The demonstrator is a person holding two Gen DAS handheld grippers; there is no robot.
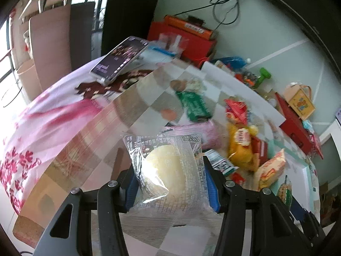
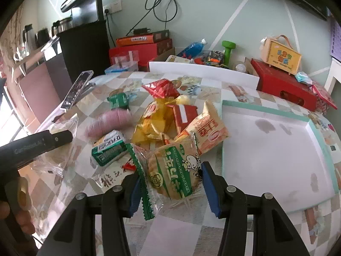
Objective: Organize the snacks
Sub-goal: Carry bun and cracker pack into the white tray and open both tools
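Blue pads on our left gripper (image 1: 171, 183) are clamped on a clear-wrapped round pale cake (image 1: 168, 168), its wrapper printed with small black text, and the packet hangs between the fingers above the checked tablecloth (image 1: 132, 111). Our right gripper (image 2: 171, 189) is likewise pressed shut on a green-and-cream cracker packet (image 2: 170, 170) with a zigzag green seam and a little cartoon cow, held just clear of the table. The rest of the snacks lie in a loose heap near the table's middle: a yellow bag of sweets (image 2: 151, 123), a red crinkled packet (image 2: 162, 89), a red-and-white box (image 2: 185, 115), an orange-and-cream packet (image 2: 208, 132), a green-and-white packet (image 2: 108, 147) and a pink roll (image 2: 108, 121) lying on its side. To the right of the heap sits a white tray with a mint-green rim (image 2: 315, 125), touching none of the snacks as far as we can see. In the right wrist view the left gripper's black body shows at the left edge, with a hand (image 2: 15, 213) gripping its handle. A phone (image 1: 120, 58) leans propped at the table's far side. Beyond the table stand red boxes (image 2: 283, 85) and a small wooden case (image 2: 281, 53) against the pale wall.
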